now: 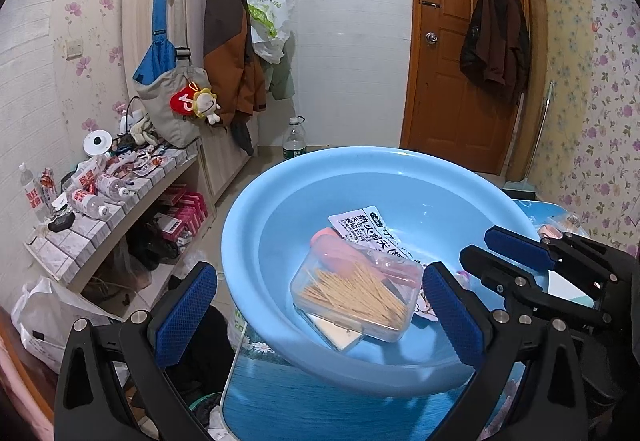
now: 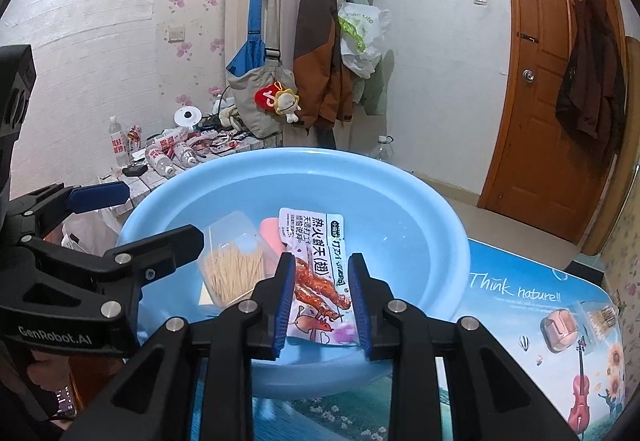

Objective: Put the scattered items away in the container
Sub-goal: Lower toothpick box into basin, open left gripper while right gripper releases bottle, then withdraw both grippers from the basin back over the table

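Note:
A light blue basin (image 1: 240, 225) (image 2: 400, 237) stands on a printed tabletop (image 2: 516, 293). Inside lie a clear box of toothpicks (image 1: 356, 297) (image 2: 232, 269) and a pink item (image 1: 336, 249) (image 2: 270, 233). A white snack packet (image 1: 368, 225) (image 2: 316, 253) rests with its far end on the pink item. Its near end sits between the pads of my right gripper (image 2: 322, 305) (image 1: 474, 245), and both edges touch the pads. My left gripper (image 1: 318, 317) (image 2: 164, 213) is wide open, straddling the basin's near left rim, gripping nothing.
On the tabletop to the right lie a pink object in clear wrap (image 2: 558, 325) and a small packet of sticks (image 2: 600, 317). A tiled shelf (image 1: 100, 233) crowded with bottles stands at the left. A water bottle (image 1: 294, 139) is on the floor, near a brown door (image 1: 460, 81).

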Demonstrator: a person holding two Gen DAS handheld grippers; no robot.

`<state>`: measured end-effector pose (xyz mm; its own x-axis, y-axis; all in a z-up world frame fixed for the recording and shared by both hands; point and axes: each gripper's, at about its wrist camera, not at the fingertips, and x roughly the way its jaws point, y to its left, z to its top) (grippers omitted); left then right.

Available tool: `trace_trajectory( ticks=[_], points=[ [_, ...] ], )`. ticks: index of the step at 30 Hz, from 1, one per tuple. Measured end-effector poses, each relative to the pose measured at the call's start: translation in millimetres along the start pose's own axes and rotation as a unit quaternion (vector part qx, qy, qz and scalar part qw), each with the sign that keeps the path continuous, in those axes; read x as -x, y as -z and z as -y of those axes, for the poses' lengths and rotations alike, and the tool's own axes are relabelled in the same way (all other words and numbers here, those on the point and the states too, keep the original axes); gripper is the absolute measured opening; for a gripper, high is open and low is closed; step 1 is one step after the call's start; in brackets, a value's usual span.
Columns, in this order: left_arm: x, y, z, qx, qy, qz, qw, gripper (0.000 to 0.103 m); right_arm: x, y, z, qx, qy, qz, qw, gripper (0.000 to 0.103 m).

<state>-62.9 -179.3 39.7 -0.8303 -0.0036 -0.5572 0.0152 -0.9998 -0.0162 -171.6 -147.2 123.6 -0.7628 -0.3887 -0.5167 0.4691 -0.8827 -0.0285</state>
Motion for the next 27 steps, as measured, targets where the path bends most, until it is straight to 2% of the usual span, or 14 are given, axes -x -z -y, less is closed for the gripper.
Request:
trace_trajectory(
  ticks=[17, 24, 27],
  points=[
    [7.5, -1.0, 4.1, -0.006, -0.004, 0.003, 1.0000, 0.103, 6.2, 5.0, 5.3, -0.008, -0.001, -0.001, 1.000, 0.028],
    [17.9, 5.7, 20.3, 0.007, -0.016, 0.002, 0.9999, 0.103, 38.4, 15.9, 17.7, -0.025, 0.016, 0.008, 1.000, 0.028],
    [24.2, 14.0, 35.6, 0.004, -0.009, -0.001, 1.0000, 0.103, 59.1, 22.6, 29.2, -0.039, 0.030, 0.012, 0.999, 0.028]
  ],
)
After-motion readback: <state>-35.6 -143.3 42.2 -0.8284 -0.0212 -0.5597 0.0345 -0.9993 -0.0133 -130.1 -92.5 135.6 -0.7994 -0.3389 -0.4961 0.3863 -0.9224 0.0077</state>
